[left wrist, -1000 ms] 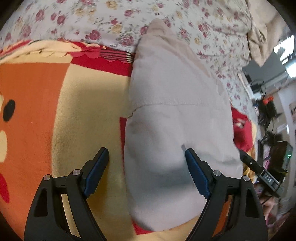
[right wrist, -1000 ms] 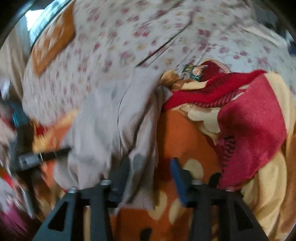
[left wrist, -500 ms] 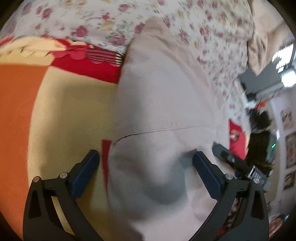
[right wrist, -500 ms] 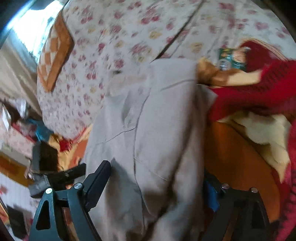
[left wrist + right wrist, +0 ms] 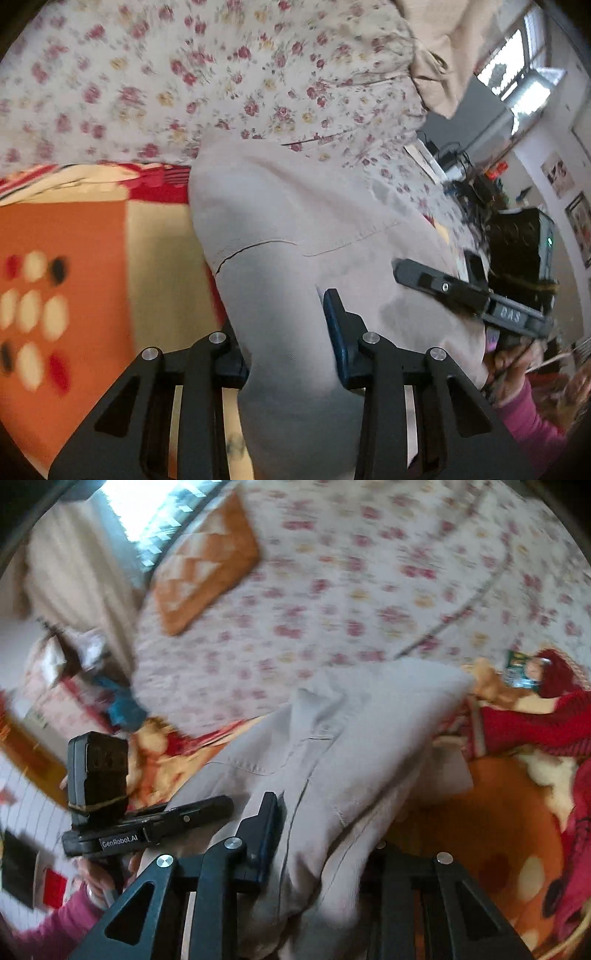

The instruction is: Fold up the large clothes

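Observation:
A large pale beige garment (image 5: 295,229) lies on an orange, yellow and red blanket (image 5: 74,236) on a bed. My left gripper (image 5: 284,332) is shut on a bunched fold of its near edge. The garment (image 5: 351,738) also fills the middle of the right wrist view, and my right gripper (image 5: 325,834) is shut on a thick fold of it; the right finger is mostly hidden by cloth. The other hand-held gripper shows in each view: the right one in the left wrist view (image 5: 469,295), the left one in the right wrist view (image 5: 147,827).
A floral sheet (image 5: 221,74) covers the bed beyond the garment. An orange patterned cushion (image 5: 207,565) lies far on it. A red knitted item (image 5: 535,723) lies at the right on the blanket. Room clutter (image 5: 517,236) stands past the bed's edge.
Both grippers were open around the garment's edge and have closed on it. Both views have shifted and the garment's near edge is now bunched up between the fingers.

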